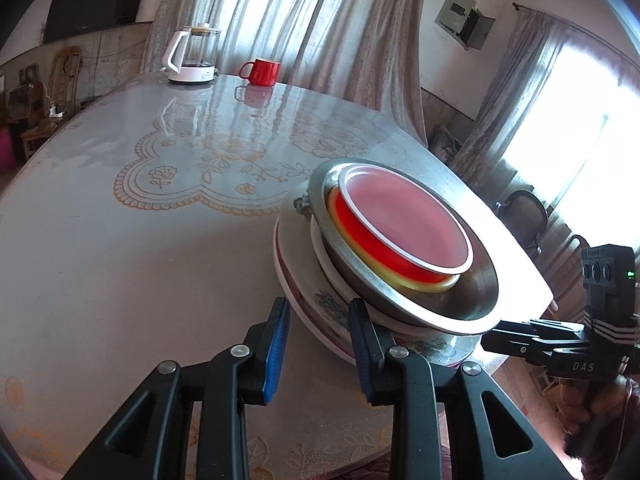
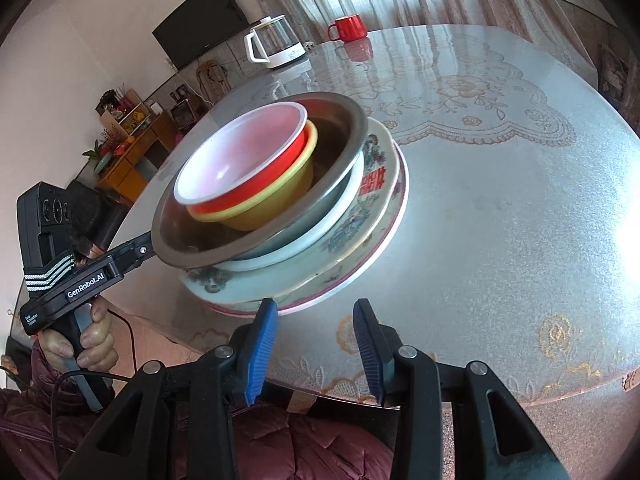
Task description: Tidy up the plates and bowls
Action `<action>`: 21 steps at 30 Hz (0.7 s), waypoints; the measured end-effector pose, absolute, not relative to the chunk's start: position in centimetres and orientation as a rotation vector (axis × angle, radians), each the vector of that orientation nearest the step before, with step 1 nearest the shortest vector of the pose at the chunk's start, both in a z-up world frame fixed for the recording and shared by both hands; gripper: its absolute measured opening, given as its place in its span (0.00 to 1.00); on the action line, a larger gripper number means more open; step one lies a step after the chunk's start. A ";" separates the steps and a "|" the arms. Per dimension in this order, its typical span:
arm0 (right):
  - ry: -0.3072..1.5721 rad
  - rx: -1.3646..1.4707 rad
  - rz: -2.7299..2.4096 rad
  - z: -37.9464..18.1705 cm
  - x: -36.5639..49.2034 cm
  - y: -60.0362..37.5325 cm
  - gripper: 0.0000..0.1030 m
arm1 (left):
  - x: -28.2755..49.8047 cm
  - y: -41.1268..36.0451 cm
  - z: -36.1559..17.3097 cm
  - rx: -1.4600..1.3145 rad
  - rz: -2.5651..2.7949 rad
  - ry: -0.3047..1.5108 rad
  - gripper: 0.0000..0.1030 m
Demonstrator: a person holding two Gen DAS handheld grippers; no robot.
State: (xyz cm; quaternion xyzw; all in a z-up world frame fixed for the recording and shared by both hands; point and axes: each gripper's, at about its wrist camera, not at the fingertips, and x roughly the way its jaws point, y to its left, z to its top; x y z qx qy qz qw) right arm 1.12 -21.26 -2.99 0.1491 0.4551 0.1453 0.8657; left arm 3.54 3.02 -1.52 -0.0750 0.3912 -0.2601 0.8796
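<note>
Blue pads of the left gripper (image 1: 319, 302) stand a moderate way apart. The rim of the floral plate (image 2: 352, 224) runs into the gap between them. One pad overlaps the plate's upper face; the other sits at its outer edge. We cannot tell whether the pads press on it.

Pads of the right gripper (image 2: 316, 303) are parted, with only bare table (image 2: 500, 220) between them. We record it as released. Its left fingertip meets the plate rim; the other pad is clear of everything.

The floral plate is at the bottom of the stack. A white plate (image 2: 280, 258) lies on it, then a steel bowl (image 2: 344, 128). Nested in that are a yellow bowl (image 2: 260, 216), a red bowl (image 2: 256, 192) and a white bowl (image 2: 232, 160) on top. We cannot confirm that the stack sits flat on the table.

The stack is at the table's near edge, between the two grippers. Open tabletop extends beyond it to the far side. A glass kettle (image 2: 276, 46) and a red mug (image 2: 348, 28) stand there, well apart from the stack.

The round top is glossy, with a lace-patterned cloth under a clear cover that reflects the window light.

Pale curtains (image 1: 280, 20) hang behind the table, and a dark television (image 2: 200, 20) is on the wall. A wooden cabinet (image 2: 132, 140) stands below it. The person's left hand (image 2: 92, 340) grips its handle over a maroon quilted jacket (image 2: 300, 440).
</note>
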 end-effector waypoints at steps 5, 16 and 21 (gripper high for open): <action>0.944 0.326 0.252 -3.1 0.4 -21.7 0.38 | 3.2 3.8 -1.1 -0.152 -0.486 0.796 0.37; 0.855 0.313 0.100 -0.5 -0.7 -22.7 0.39 | 2.8 4.3 0.0 -0.058 -0.255 0.757 0.49; 0.760 0.266 0.014 2.0 -1.2 -21.8 0.42 | 2.5 4.4 0.4 -0.046 -0.217 0.731 0.56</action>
